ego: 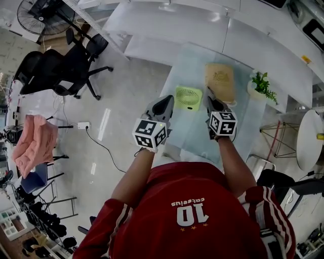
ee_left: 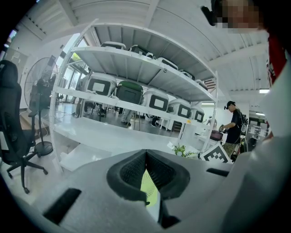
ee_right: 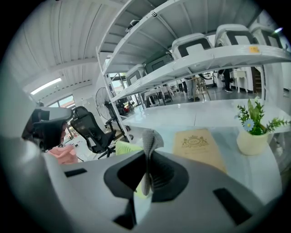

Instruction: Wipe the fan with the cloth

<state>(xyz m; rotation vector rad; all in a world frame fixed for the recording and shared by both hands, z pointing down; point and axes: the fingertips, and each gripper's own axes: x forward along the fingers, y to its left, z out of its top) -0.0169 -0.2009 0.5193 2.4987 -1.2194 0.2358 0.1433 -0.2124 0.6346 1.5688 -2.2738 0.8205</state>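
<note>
A small green fan (ego: 188,97) lies flat on the glass table (ego: 192,134), with a tan cloth (ego: 220,81) just right of it and further back. My left gripper (ego: 164,104) hovers over the table's left edge, short of the fan, its jaws shut and empty. A sliver of the fan (ee_left: 149,184) shows below the closed pads of the left gripper (ee_left: 145,152). My right gripper (ego: 211,99) hangs near the cloth's near end, shut on nothing. Past the right gripper (ee_right: 149,136) lie the cloth (ee_right: 198,145) and the fan (ee_right: 125,148).
A potted plant (ego: 260,86) stands at the table's right edge, close to the cloth. White shelving (ego: 167,20) runs behind the table. Office chairs (ego: 66,66) and a pedestal fan (ego: 43,15) stand on the floor to the left. A round white table (ego: 309,139) is at the right.
</note>
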